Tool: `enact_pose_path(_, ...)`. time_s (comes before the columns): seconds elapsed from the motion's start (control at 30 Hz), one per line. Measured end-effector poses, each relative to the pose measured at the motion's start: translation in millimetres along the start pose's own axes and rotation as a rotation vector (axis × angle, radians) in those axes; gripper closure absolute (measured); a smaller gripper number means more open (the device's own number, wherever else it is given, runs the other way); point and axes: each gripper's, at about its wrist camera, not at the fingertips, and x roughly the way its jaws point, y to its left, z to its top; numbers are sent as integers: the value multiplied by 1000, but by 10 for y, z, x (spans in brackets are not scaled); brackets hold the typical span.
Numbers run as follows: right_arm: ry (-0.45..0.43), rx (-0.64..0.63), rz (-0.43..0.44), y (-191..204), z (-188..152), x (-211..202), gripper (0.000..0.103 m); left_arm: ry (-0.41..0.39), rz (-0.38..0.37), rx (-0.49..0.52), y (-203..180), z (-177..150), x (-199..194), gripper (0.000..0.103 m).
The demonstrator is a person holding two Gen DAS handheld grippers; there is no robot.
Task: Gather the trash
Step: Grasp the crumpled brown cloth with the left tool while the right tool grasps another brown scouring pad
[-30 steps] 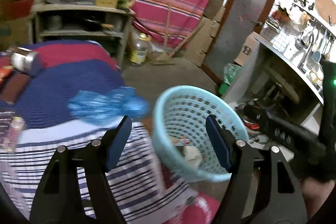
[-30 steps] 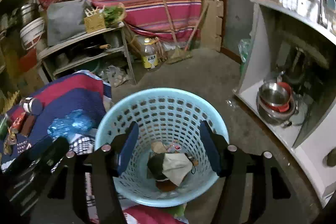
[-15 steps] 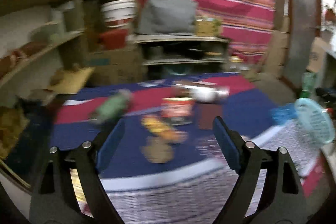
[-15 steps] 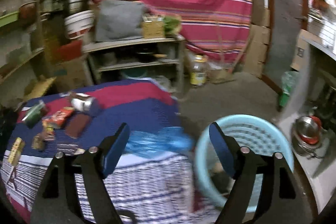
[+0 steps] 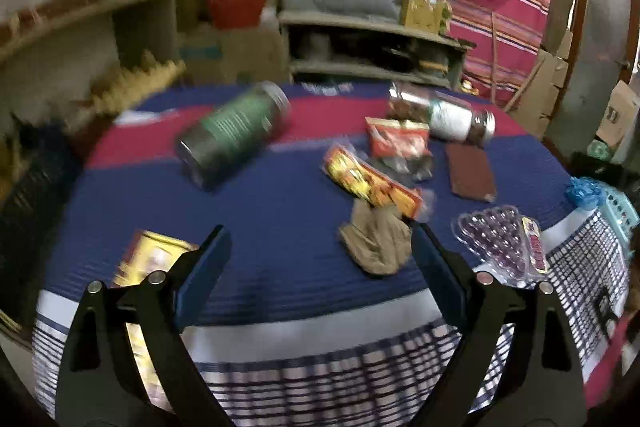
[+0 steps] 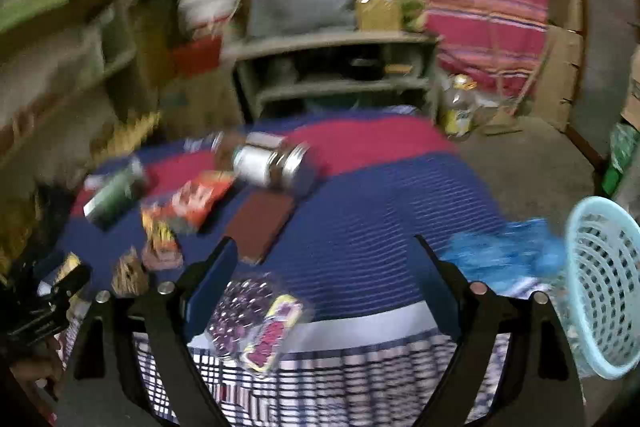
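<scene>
The left tool (image 5: 320, 267) stands spread wide over the bench covered in a blue, red and white striped cloth (image 5: 280, 211), its jaws having just opened further, with only cloth between them. At two o'clock from its gap, just beside the right finger, lies a crumpled tan paper wad (image 5: 376, 243). Past that wad, at one o'clock, sit a yellow-and-red snack wrapper (image 5: 372, 183), a red snack packet (image 5: 398, 141), a flat brown rectangular pack (image 5: 470, 171) and a glass jar with a white label lying on its side (image 5: 452, 117). At eleven o'clock lies a dark cylindrical can with a green label (image 5: 232, 135). A yellow printed packet (image 5: 150, 259) shows at nine o'clock, partly behind the left finger. A clear plastic blister tray of round bumps (image 5: 496, 243) lies at three o'clock, just outside the right finger.

The right tool (image 6: 320, 275) is likewise spread, its jaws having just opened further, pinching nothing. The blister tray lies at seven o'clock, just beside its left finger, and the brown pack at eleven o'clock. A crumpled blue plastic bag (image 6: 504, 255) sits at three o'clock, next to a light blue perforated plastic basket (image 6: 604, 291) at the bench's edge.
</scene>
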Motion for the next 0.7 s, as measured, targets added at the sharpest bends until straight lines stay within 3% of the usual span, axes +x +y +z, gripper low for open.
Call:
enact_pose_path(0.13,22,-18,-13,105,5,193,17,2,10,17,-142,16,131,14)
enact_pose_path(0.3,28,-27,4,151,24,262,16,63,0,56,-314,11,382,16)
enact_pose_path(0.37,36,-34,18,195,42,333,15,86,-3,62,-333,2,453,25)
enact_pose_path(0.5,93,-76,-13,342,58,575,15,96,-29,25,-244,28,472,56)
enact_pose_path(0.7,148,-30,-27,540,175,889,15,60,-4,-26,-41,95,396,59)
